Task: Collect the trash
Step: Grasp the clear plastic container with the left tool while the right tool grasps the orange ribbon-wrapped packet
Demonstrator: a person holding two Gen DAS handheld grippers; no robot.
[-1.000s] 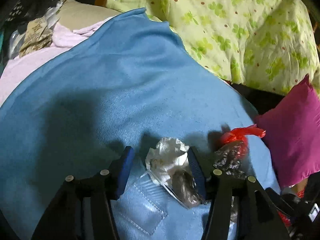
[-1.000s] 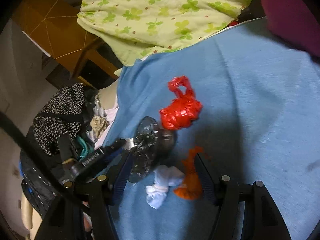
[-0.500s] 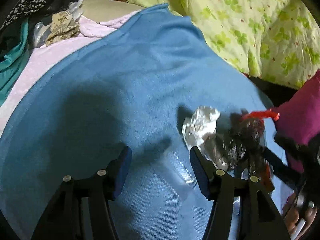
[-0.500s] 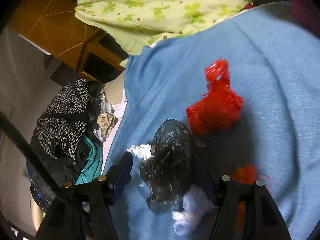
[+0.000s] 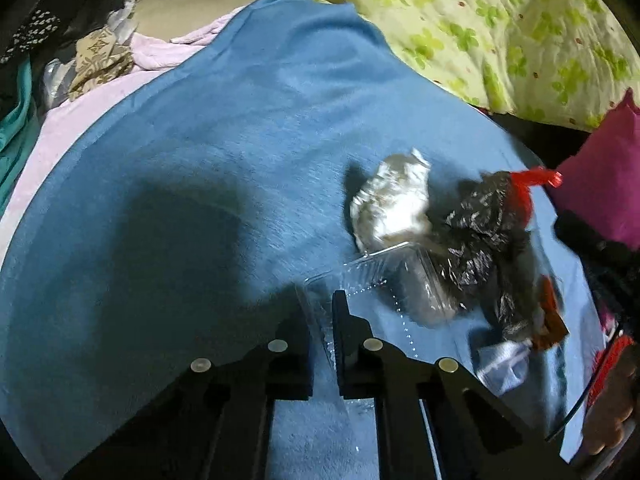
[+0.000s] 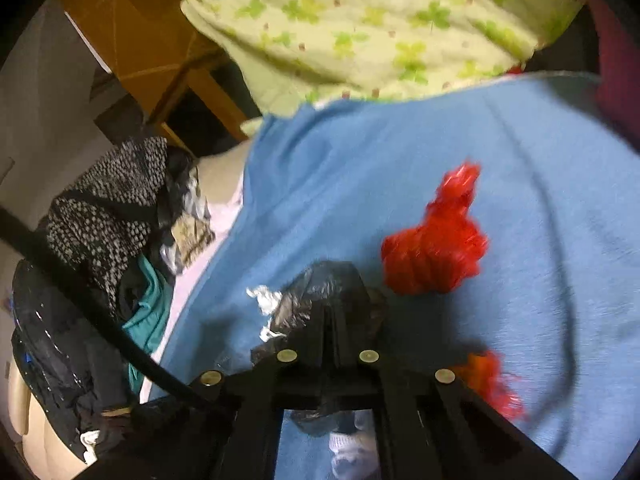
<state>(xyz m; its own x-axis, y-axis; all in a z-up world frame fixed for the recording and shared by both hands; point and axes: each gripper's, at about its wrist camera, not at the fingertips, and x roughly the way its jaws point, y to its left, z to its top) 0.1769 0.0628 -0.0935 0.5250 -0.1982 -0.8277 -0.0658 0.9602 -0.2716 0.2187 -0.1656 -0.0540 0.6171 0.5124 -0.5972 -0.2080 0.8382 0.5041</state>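
On the blue blanket (image 5: 224, 160) lies a clear plastic container (image 5: 384, 276), and my left gripper (image 5: 321, 306) is closing its jaws on the container's thin edge. Beside it sit a crumpled foil wrapper (image 5: 392, 204) and a black plastic bag (image 5: 484, 236). In the right wrist view my right gripper (image 6: 332, 304) is closing its jaws on the black plastic bag (image 6: 320, 288), which bulges around the fingertips. A red plastic bag (image 6: 436, 256) rests just right of it on the blanket. The foil wrapper (image 6: 266, 300) peeks out at the left.
A green clover-print quilt (image 5: 500, 28) lies beyond the blanket and a magenta pillow (image 5: 608, 184) is at the right. Clothes are piled at the left (image 6: 108, 216). An orange scrap (image 6: 492, 384) and a white scrap (image 6: 352, 452) lie near my right gripper. A hand (image 5: 608, 432) shows at the lower right.
Both grippers were open and have closed: the left on the clear container's edge, the right on the black bag. The right gripper slid left from the orange and white scraps to the black bag.
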